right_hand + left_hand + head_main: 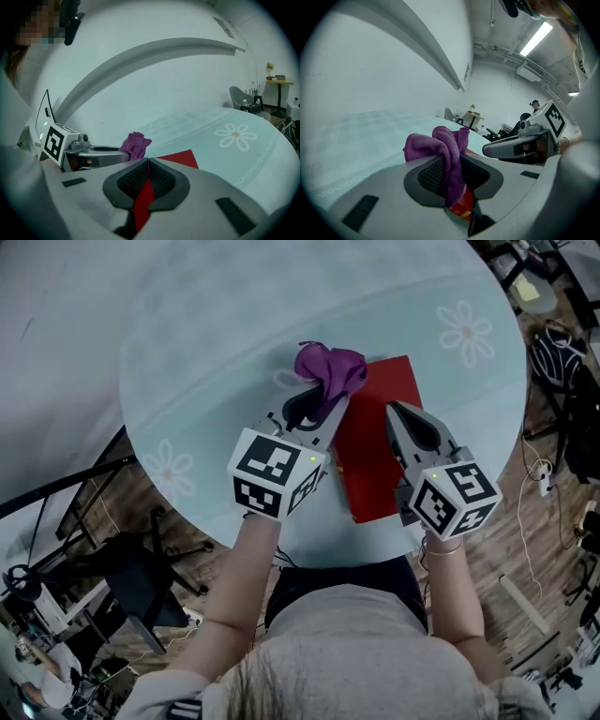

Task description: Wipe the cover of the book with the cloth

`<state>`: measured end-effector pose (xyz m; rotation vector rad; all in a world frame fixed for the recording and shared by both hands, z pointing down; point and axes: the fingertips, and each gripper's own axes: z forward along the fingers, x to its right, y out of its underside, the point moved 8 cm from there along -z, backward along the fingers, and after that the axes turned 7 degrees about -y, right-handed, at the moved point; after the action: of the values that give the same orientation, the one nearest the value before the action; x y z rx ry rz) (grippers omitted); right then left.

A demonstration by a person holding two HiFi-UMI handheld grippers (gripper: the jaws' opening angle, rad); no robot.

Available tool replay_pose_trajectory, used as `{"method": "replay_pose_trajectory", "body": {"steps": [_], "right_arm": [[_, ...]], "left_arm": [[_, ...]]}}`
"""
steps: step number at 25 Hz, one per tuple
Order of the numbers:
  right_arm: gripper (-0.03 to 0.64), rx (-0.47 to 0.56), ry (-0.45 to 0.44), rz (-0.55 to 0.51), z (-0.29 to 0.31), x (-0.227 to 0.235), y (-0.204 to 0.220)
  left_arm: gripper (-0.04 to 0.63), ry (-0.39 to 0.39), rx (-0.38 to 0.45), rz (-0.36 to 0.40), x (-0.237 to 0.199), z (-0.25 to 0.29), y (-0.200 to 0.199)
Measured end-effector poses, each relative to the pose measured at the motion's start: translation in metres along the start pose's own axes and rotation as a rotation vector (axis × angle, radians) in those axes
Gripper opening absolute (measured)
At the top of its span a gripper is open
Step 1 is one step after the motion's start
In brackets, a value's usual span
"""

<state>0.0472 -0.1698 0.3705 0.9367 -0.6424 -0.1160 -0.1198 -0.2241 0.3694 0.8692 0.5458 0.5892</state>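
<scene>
The book [380,432] is a thin one with a plain red cover. It lies flat and closed on the round pale worktop [234,324], close to the edge nearest me and a little right of the middle, with its long sides running away from me at a slight slant. The cloth [330,371] is purple and soft, bunched into a crumpled wad. My left gripper [326,407] has it pinched between its jaws, and the loose folds spill out ahead of them over the book's far left corner.
</scene>
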Motion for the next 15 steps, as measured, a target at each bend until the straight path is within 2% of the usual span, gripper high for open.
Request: {"method": "replay_pose_trajectory", "body": {"steps": [5,15], "right_arm": [[0.023,-0.003,0.018,0.014,0.001,0.007,0.003],[0.023,0.009,0.054,0.035,-0.006,0.009,0.007]], "left_arm": [[0.112,-0.014,-0.008,0.013,-0.004,0.011,0.003],[0.107,-0.064,-0.070,0.141,-0.003,0.024,0.010]]}}
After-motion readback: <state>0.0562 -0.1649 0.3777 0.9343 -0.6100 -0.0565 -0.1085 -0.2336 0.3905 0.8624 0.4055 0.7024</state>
